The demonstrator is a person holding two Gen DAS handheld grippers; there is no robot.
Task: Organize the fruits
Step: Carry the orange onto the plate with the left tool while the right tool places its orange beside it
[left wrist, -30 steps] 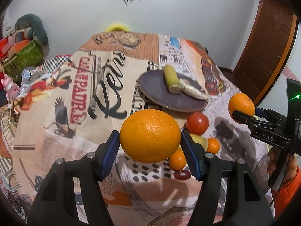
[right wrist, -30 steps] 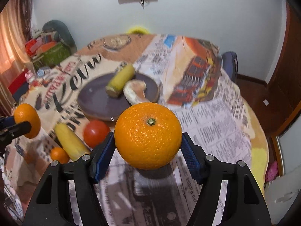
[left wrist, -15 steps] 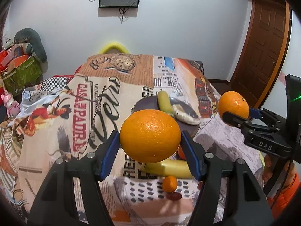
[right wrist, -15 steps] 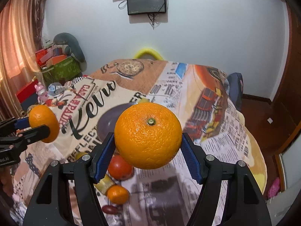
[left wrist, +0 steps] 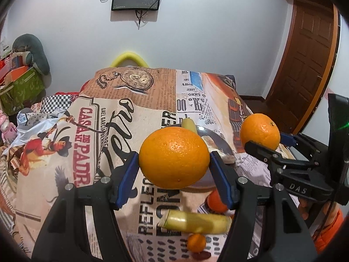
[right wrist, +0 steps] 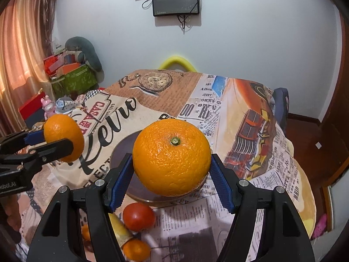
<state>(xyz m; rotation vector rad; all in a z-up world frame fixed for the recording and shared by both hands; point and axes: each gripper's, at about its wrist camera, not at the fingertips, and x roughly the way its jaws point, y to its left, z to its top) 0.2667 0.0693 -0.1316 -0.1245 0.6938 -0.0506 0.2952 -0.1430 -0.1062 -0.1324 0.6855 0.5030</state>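
Observation:
My left gripper (left wrist: pixel 174 163) is shut on a large orange (left wrist: pixel 174 158) and holds it above the table. My right gripper (right wrist: pixel 171 159) is shut on a second orange (right wrist: pixel 171 157), also held up. Each gripper shows in the other's view: the right one with its orange (left wrist: pixel 259 132), the left one with its orange (right wrist: pixel 63 137). A dark round plate (right wrist: pixel 122 152) lies beyond them, with a yellow piece (left wrist: pixel 189 124) and a pale piece (left wrist: pixel 209 142) on it. Below lie a tomato (right wrist: pixel 138 216), a yellow stalk (left wrist: pixel 196 222) and small oranges (left wrist: pixel 196 242) (right wrist: pixel 136 250).
The table wears a printed newspaper-style cloth (left wrist: pixel 87 131). A yellow chair back (left wrist: pixel 128 57) stands behind it. Boxes and a grey cushion (right wrist: pixel 85 50) are piled at the left wall. A wooden door (left wrist: pixel 305 65) is at the right. A monitor (right wrist: pixel 175 0) hangs on the wall.
Both grippers have risen and tilted up with their oranges still held; the table and plate have dropped lower in both views and more wall shows.

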